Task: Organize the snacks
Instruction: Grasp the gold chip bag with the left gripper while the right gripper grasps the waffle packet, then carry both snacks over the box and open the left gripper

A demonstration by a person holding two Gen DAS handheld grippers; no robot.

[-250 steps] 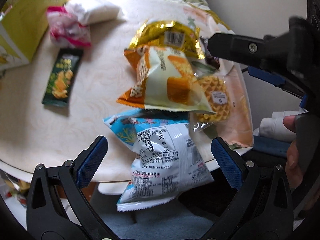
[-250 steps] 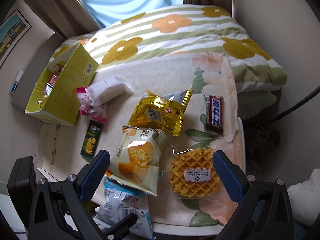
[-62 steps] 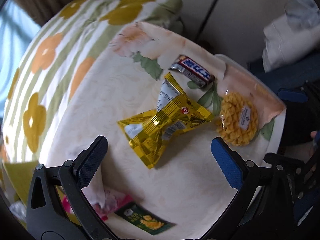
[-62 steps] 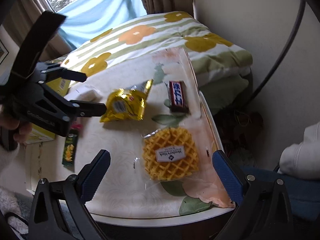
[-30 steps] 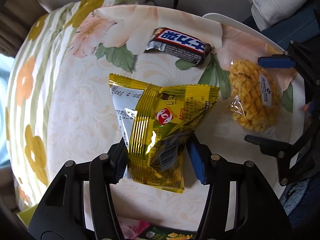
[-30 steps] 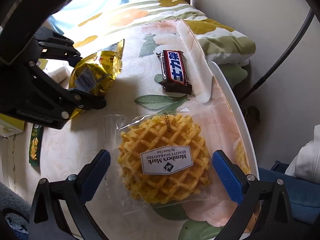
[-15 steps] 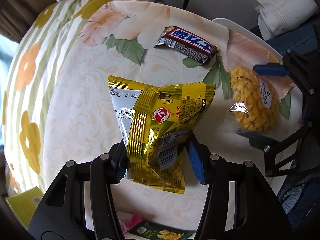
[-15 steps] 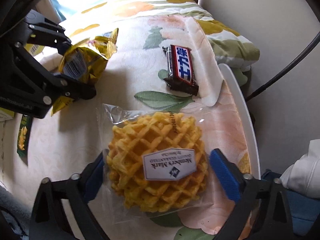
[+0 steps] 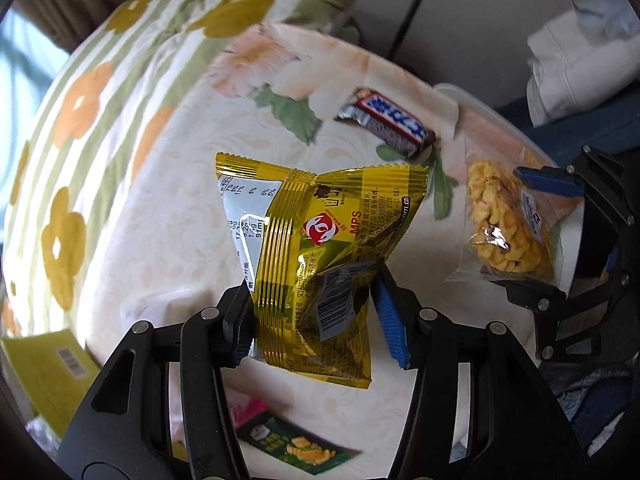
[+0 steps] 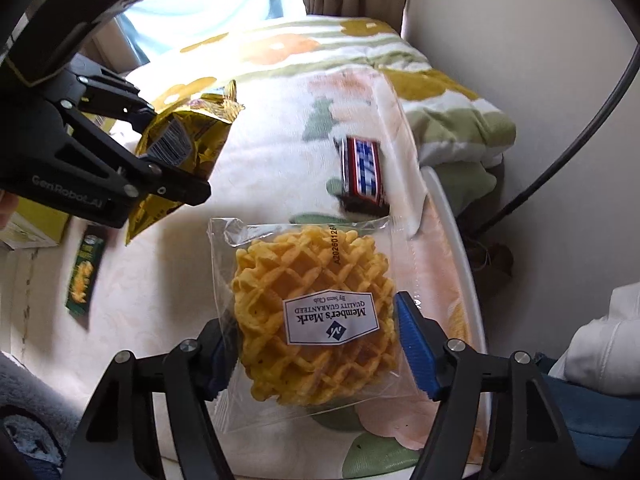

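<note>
My left gripper (image 9: 318, 320) is shut on a gold foil snack bag (image 9: 316, 256) and holds it above the table; the bag also shows in the right wrist view (image 10: 188, 148). My right gripper (image 10: 310, 352) is shut on a clear-wrapped waffle (image 10: 312, 320), lifted off the cloth; it shows at the right of the left wrist view (image 9: 506, 226). A chocolate bar (image 9: 386, 122) lies on the floral tablecloth (image 9: 152, 208) beyond both, also in the right wrist view (image 10: 362, 170).
A dark green snack pack (image 9: 296, 446) and a pink wrapper (image 9: 246, 410) lie near the left gripper. A yellow-green box (image 9: 48, 372) stands at the left. The white table rim (image 10: 460, 248) runs along the right, with white cloth (image 10: 600, 352) past it.
My right gripper has closed on the waffle and lifted it. My left gripper has raised the gold bag further from the table.
</note>
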